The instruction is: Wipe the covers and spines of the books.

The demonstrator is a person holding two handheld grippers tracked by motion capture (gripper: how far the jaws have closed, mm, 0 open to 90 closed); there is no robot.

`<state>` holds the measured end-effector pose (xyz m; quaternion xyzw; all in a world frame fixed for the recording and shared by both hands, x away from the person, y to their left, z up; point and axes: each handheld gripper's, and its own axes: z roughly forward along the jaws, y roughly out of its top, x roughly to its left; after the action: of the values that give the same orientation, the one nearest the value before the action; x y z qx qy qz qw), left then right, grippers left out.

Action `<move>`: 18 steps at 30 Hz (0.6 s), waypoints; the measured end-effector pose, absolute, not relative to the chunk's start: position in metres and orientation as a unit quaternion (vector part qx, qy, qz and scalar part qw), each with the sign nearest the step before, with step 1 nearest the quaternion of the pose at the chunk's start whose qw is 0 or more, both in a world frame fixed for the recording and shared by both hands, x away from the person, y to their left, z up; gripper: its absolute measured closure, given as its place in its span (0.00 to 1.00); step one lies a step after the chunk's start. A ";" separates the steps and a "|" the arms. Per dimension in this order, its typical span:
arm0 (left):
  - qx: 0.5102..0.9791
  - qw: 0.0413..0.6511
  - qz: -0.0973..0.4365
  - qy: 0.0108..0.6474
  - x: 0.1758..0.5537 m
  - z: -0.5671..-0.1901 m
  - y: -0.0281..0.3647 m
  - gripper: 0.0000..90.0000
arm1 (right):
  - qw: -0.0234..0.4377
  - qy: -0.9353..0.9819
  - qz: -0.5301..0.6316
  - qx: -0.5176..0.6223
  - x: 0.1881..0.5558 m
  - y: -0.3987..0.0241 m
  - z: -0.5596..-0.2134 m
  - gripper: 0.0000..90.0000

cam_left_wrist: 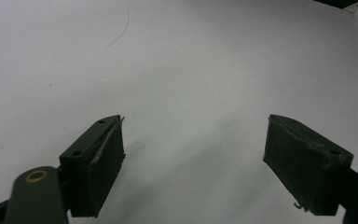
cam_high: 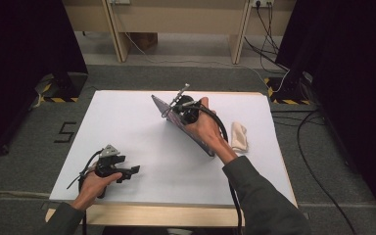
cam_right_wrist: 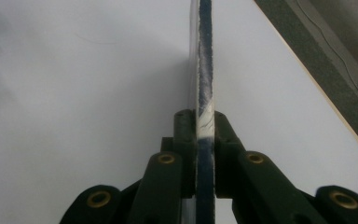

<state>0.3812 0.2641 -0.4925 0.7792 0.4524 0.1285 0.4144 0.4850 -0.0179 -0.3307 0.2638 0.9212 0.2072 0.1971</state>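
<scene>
A thin, flat dark sheet (cam_high: 169,110) is held up off the white table top (cam_high: 127,122), tilted on edge, right of the middle. My right gripper (cam_high: 182,116) is shut on it. In the right gripper view the sheet (cam_right_wrist: 205,56) runs edge-on straight away from me, and both pads of the right gripper (cam_right_wrist: 205,119) press on its two faces. My left gripper (cam_high: 133,170) rests low near the table's front left, held by a hand. Its jaws stand wide apart in the left gripper view, with only bare table between the fingertips of the left gripper (cam_left_wrist: 193,156).
A folded cream cloth (cam_high: 239,137) lies on the table just right of the right hand. The table's right edge (cam_right_wrist: 317,88) runs close beside the sheet, with grey carpet beyond. Cables trail on the floor at the right, and wooden furniture legs stand behind the table.
</scene>
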 end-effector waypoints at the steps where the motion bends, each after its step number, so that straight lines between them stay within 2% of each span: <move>1: 0.779 0.415 0.128 0.452 0.381 -0.492 0.264 0.21 | 0.186 0.922 0.211 0.268 0.483 -0.016 -0.332 0.93; 4: 0.776 0.416 0.130 0.456 0.381 -0.492 0.265 0.22 | 0.179 0.926 0.206 0.260 0.476 -0.007 -0.337 0.93; 9: 0.773 0.416 0.132 0.460 0.382 -0.492 0.267 0.22 | 0.123 0.938 0.209 0.247 0.466 0.010 -0.360 0.93; 18: 0.769 0.412 0.136 0.469 0.382 -0.492 0.270 0.22 | 0.085 0.945 0.205 0.241 0.457 0.028 -0.404 0.92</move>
<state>0.3824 0.2697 -0.4921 0.7692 0.4691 0.1356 0.4122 0.4569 0.0276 -0.4040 0.2409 0.9449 0.2045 0.0849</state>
